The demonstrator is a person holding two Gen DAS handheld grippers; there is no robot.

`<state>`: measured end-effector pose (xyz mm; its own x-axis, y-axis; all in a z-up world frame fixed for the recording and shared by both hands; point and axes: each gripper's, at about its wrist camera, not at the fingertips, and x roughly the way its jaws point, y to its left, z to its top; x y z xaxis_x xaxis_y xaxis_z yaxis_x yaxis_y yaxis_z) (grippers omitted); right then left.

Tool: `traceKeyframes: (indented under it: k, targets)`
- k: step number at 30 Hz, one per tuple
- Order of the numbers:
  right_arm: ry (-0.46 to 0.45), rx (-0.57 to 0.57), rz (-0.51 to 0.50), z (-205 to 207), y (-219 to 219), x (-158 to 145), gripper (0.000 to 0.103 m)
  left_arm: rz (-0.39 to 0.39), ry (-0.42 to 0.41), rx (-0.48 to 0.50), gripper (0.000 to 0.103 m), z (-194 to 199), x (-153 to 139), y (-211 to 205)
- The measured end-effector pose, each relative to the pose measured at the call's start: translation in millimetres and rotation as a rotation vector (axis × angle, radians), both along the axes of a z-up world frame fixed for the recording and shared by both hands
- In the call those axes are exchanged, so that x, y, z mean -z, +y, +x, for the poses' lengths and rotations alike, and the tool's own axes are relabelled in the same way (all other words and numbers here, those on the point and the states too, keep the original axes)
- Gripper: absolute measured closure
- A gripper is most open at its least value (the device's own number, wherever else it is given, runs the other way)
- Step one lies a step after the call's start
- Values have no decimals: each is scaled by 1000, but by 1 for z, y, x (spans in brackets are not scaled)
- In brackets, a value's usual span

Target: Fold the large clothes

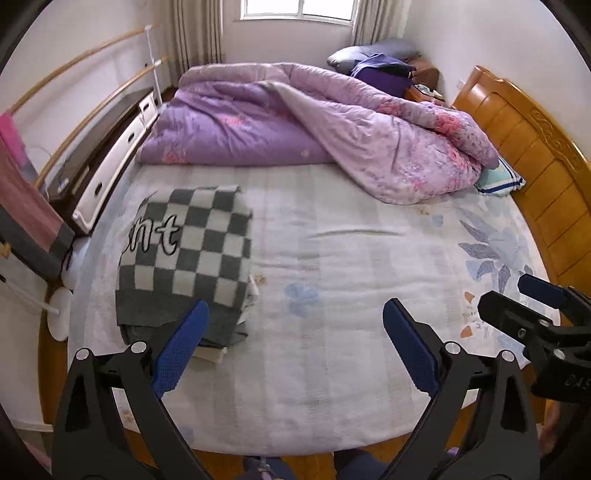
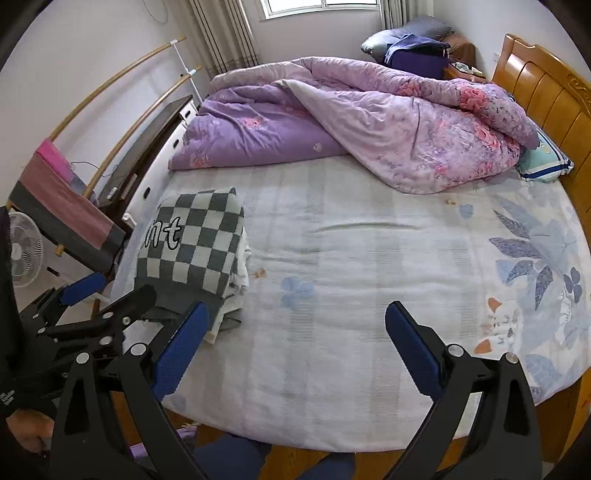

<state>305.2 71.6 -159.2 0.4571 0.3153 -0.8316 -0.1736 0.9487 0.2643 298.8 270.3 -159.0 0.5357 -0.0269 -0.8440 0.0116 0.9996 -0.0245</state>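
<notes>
Bedroom bed (image 1: 332, 387) carries the folded checkered garment (image 1: 188, 254) near its left edge, apart from both spread, empty grippers, left gripper (image 1: 295, 350) nearer than right gripper (image 2: 295, 350), long axis running away from them.

walls: white and bare
window (image 1: 299, 8): at the far end, bright with day, striped curtains (image 1: 195, 29) on both sides
bed (image 2: 369, 280): big, pale sheet with blue leaves and flowers
headboard (image 1: 524, 147): orange-brown wood, on the right
quilt (image 1: 314, 125): purple with pink flowers, bunched up at the far side of the bed
pillow (image 2: 546, 162): pale green and blue, beside the headboard
dresser (image 1: 114, 155): white drawers with a dark top, along the left wall
fan (image 2: 22, 254): white, on the floor at the left
floor (image 2: 332, 458): brown wood
</notes>
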Motion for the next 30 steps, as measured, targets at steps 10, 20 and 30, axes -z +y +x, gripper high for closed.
traceKeyframes:
  k: [10, 20, 30]
  targets:
    - [-65, -30, 1, -18, -75, -27, 8, 20, -52, -36, 8, -24, -34, -81]
    - [-113, -31, -9, -31, -110, -41, 8, 52, -90, -22, 7, -42, -56, -129]
    - [-161, -26, -40, -43, -128, -58, 8, 90, -136, -25, 7, -58, -72, -149]
